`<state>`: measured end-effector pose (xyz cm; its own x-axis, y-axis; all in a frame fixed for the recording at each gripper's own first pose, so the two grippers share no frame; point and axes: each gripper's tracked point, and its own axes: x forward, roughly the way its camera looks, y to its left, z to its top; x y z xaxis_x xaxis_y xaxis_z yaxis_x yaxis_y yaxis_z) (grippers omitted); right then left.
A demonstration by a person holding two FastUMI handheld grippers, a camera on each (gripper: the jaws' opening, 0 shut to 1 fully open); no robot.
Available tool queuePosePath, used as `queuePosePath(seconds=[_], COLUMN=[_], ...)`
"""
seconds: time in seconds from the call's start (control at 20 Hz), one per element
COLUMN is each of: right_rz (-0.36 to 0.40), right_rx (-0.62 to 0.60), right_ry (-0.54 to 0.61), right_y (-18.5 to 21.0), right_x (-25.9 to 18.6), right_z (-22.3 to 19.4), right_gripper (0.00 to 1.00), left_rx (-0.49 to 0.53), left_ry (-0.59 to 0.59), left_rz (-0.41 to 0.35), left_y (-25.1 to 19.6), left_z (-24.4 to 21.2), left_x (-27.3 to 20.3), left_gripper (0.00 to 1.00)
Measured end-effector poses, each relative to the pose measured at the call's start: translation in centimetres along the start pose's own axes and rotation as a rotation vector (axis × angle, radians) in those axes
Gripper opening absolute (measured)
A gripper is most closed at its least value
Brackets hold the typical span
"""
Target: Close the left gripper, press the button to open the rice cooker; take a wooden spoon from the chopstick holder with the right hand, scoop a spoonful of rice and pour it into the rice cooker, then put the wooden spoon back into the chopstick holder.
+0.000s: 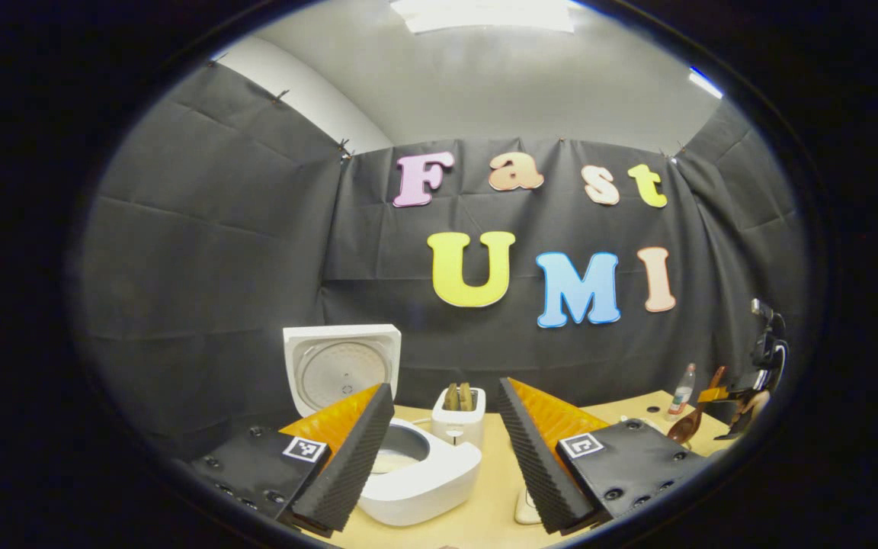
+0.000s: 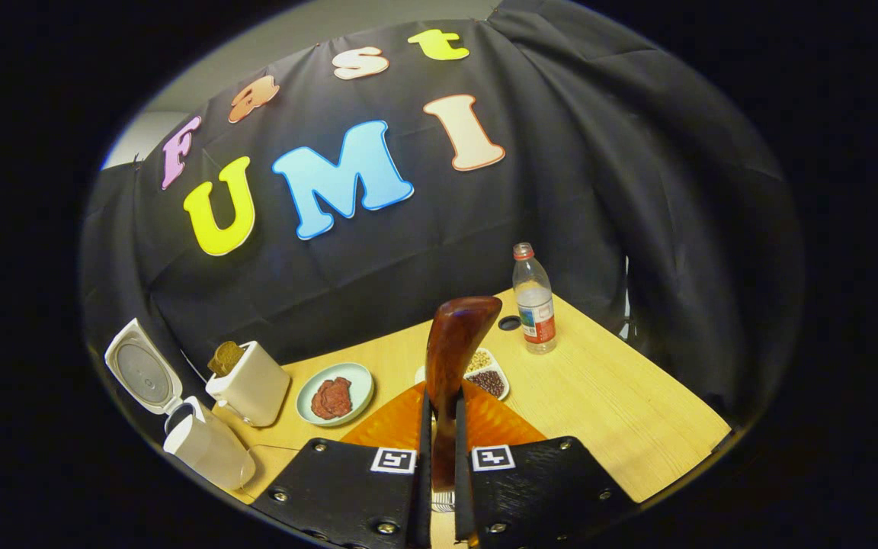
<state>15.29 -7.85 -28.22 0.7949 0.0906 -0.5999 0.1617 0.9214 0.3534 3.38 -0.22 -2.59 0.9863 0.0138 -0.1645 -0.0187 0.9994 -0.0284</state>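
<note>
The left claw (image 1: 445,450) stands apart, its ribbed foam fingers (image 1: 351,461) framing the smooth white rice cooker (image 1: 420,476), whose square lid is raised at 11 o'clock over the pale wooden bench (image 1: 488,488). The right claw (image 2: 443,450) is clamped on the glossy, dark wooden spoon (image 2: 450,358), its rounded bowl pointing to 12 o'clock. At 10 o'clock there sits a boxy white toaster (image 2: 252,389); a clear plastic bottle (image 2: 534,305) stands at 1 o'clock.

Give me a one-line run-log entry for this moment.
white rice cooker: lid up | left gripper: open, idle | right gripper: shut on brown wooden spoon, bowl up | stage: spoon in hand
</note>
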Motion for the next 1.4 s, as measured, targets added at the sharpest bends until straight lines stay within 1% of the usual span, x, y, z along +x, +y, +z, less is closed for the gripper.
queuePosePath(seconds=[0.05,0.3,0.5,0.7,0.85,0.95,1.05,1.1,1.15,1.25,1.3,1.35,1.4], right_rz=[-0.002,-0.016,-0.016,-0.017,-0.035,-0.037,-0.059,-0.073,-0.084,-0.102,-0.103,-0.113,-0.131], right_rx=[0.004,0.025,0.064,0.070,0.036,0.013,-0.022,-0.035,-0.044,-0.052,-0.058,-0.069,-0.084], right_ry=[0.010,0.066,0.096,0.118,0.128,0.110,0.100,0.099,0.095,0.080,0.070,0.058,0.042], right_y=[-0.3,-1.3,-1.4,-1.8,-2.6,-2.7,-3.7,-4.2,-4.7,-5.2,-5.4,-5.7,-6.1], right_x=[0.2,1.1,1.5,1.6,1.5,0.9,0.7,0.3,0.1,-0.6,-1.0,-1.3,-1.8], right_z=[-0.6,-3.8,-5.6,-6.9,-7.6,-7.4,-6.8,-6.7,-6.6,-6.2,-6.1,-5.8,-5.3], right_gripper=[0.13,0.12,0.13,0.13,0.13,0.15,0.19,0.19,0.26,0.33,0.38,0.50,0.63], left_rx=[0.004,0.028,0.043,0.041,0.031,0.030,0.021,0.015,0.011,0.010,0.008,0.004,0.002], left_ry=[0.001,0.006,0.006,0.009,0.009,0.008,0.010,0.010,0.008,0.005,0.006,0.005,0.004], left_rz=[0.003,0.008,0.008,0.002,-0.004,-0.011,-0.024,-0.032,-0.039,-0.054,-0.063,-0.071,-0.076], left_y=[-0.1,-0.5,-0.6,-0.7,-0.6,-0.6,-0.9,-1.0,-1.2,-1.4,-1.5,-1.7,-1.6], left_z=[-0.1,0.1,0.2,0.1,-0.1,-0.1,-0.3,-0.3,-0.4,-0.4,-0.5,-0.4,-0.4], left_x=[-0.1,-0.4,-0.4,-0.4,0.0,0.4,0.7,1.0,1.4,1.8,2.1,2.4,2.7], left_gripper=[0.92,0.92,0.92,0.92,0.92,0.92,0.92,0.92,0.92,0.92,0.95,0.92,0.92])
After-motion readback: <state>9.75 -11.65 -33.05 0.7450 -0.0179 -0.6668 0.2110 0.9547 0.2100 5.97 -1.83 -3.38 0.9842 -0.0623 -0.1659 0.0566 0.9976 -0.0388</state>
